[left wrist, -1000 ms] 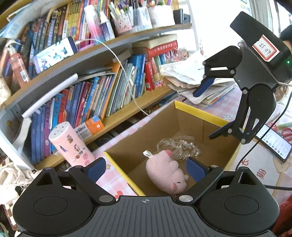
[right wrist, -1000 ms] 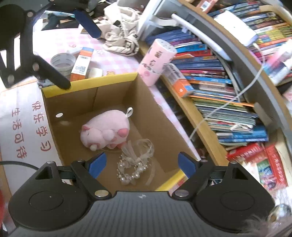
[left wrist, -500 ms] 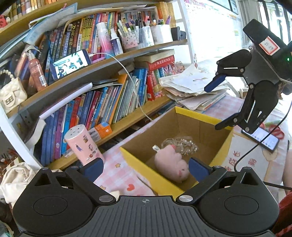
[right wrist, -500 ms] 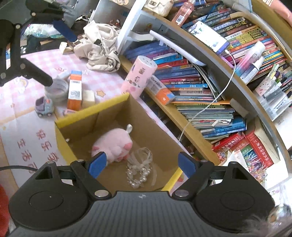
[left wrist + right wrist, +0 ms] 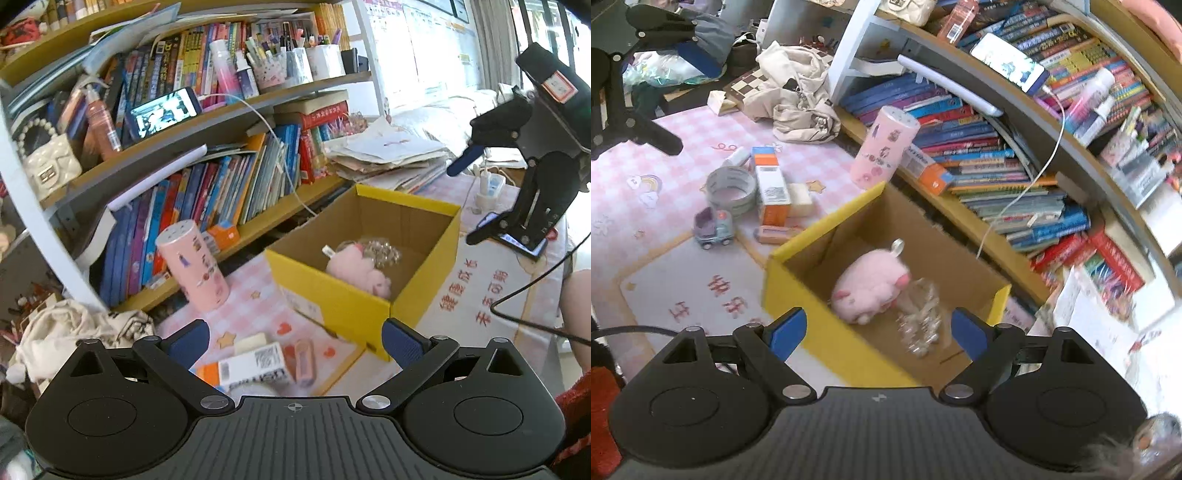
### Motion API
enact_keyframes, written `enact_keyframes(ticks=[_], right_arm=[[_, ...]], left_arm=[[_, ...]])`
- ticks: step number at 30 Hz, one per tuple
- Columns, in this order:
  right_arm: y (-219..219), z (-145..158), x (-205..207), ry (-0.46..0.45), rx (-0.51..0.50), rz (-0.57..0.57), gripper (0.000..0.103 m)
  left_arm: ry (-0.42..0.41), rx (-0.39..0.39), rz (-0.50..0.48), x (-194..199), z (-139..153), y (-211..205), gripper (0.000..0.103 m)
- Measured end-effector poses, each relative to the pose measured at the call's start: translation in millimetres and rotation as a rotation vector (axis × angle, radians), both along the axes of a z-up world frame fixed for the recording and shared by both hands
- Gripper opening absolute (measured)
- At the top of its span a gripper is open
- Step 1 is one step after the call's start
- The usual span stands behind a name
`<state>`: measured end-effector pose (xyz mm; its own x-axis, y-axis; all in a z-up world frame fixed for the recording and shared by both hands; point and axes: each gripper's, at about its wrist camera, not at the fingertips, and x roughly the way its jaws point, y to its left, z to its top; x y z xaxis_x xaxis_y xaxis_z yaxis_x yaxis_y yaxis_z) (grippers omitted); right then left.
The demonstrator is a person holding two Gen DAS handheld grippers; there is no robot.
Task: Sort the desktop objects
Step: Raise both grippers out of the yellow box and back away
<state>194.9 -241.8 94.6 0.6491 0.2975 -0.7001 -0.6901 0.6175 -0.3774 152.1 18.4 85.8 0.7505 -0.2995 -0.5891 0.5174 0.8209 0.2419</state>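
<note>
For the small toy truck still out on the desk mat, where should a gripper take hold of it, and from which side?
Grip the toy truck across its flat side walls from above. It stands upright on its wheels, apart from the tape roll behind it, so both sides look free. The open left gripper seems the nearer one.

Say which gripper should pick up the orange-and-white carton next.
Left, probably. The left gripper is open, with the orange-and-white carton lying just below its jaws; the right gripper hangs over the yellow cardboard box.
</note>
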Motion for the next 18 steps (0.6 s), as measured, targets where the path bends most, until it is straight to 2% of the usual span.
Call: enact_keyframes(ticks=[9, 18], right_arm=[[26, -25, -46, 0.105, 0.047, -0.057, 0.085], [63, -58, -69, 0.234, 0.173, -0.112, 0.085]], left_arm=[[0.041, -0.044, 0.031, -26, -15, 35, 0.101], [0.12, -0.134, 0.168, -43, -43, 71, 0.101]])
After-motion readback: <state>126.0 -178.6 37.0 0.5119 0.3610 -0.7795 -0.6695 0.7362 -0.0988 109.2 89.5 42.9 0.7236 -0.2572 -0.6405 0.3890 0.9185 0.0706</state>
